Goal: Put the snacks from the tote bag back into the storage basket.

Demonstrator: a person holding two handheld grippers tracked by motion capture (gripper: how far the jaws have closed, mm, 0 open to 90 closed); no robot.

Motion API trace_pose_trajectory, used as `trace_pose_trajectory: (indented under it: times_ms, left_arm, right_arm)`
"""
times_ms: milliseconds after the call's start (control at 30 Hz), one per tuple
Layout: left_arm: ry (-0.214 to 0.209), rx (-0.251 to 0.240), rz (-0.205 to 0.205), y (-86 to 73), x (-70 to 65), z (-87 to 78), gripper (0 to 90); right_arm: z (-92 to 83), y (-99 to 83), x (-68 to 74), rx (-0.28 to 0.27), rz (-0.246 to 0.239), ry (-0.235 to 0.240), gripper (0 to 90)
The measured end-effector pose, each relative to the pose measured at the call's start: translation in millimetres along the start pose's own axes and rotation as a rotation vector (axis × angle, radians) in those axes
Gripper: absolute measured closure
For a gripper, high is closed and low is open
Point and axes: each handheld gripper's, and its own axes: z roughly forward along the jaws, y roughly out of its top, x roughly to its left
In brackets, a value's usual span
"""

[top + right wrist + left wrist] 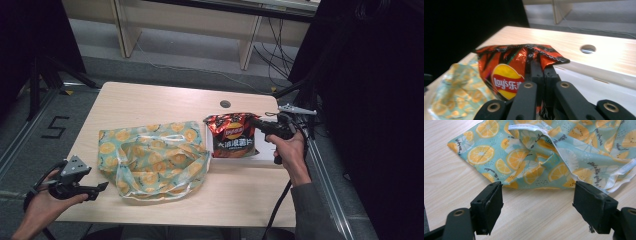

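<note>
A red and black bag of crisps (231, 134) lies on a white flat box (265, 151) at the right of the table. My right gripper (256, 123) is shut on the bag's top right edge; in the right gripper view the jaws pinch the crinkled foil of the crisp bag (506, 67) between them. A teal cloth bag printed with orange slices (155, 157) lies crumpled in the middle of the table. My left gripper (102, 187) stands open just off the cloth bag's left corner, and the cloth bag (544, 155) spreads ahead of its wide-apart jaws.
The wooden table (150, 100) has a round cable hole (225, 104) near its far edge. Dark stands and cables rise at the right, close beside my right hand. Shelving legs stand on the floor beyond the table.
</note>
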Motion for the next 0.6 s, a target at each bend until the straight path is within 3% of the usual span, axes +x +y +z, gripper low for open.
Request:
trace_pose_trajectory:
  times_ms: [67,100,133,167,233,333,367,400,433,467,500,533,600]
  left_arm:
    - [-0.002,-0.002,-0.003,-0.3,-0.2,0.2,23.1]
    - [-0.002,0.014,0.018,0.0,1.0,-1.0,23.1]
    - [0.001,0.0,0.001,0.0,0.1,0.0,23.1]
    - [0.0,0.0,0.001,0.0,0.2,-0.1,23.1]
    - [-0.014,0.018,0.005,-0.5,1.1,-0.4,23.1]
    - [-0.008,0.021,0.021,0.1,2.1,-0.5,23.1]
    - [-0.008,0.02,0.02,0.0,1.9,-0.5,23.1]
    - [-0.011,0.02,0.013,-0.4,1.5,-0.3,23.1]
    - [-0.009,0.016,0.005,-0.7,0.7,0.0,23.1]
    - [-0.003,0.007,0.006,-0.4,0.6,0.6,23.1]
    - [-0.013,0.021,0.009,-0.3,1.4,-0.3,23.1]
    - [-0.01,0.02,0.018,-0.1,1.8,-0.7,23.1]
    - [-0.012,0.022,0.012,-0.7,1.6,-0.2,23.1]
  right_arm:
    - [1.0,-0.1,-9.0,0.024,-0.021,-0.04,89.8]
    - [1.9,-1.1,-10.2,0.043,0.022,-0.054,89.7]
    - [3.4,-1.4,-17.1,0.033,-0.004,-0.062,89.7]
    - [3.2,-1.7,-18.9,0.044,0.036,-0.059,89.7]
    - [5.0,-1.6,-27.7,0.035,0.007,-0.074,89.4]
    - [8.7,-0.9,-29.8,0.042,0.061,-0.066,89.0]
    - [9.7,-0.3,-32.5,0.046,0.029,-0.073,88.7]
    - [11.4,-0.5,-29.9,0.046,0.065,-0.068,88.3]
    - [12.5,-0.4,-30.0,0.055,0.065,-0.069,88.0]
    - [13.6,0.1,-32.3,0.052,0.02,-0.085,88.0]
    - [15.3,-0.3,-29.4,0.059,0.055,-0.081,87.9]
    - [15.9,0.6,-31.8,0.053,0.017,-0.082,87.9]
    - [18.8,0.8,-32.5,0.054,0.024,-0.078,87.9]
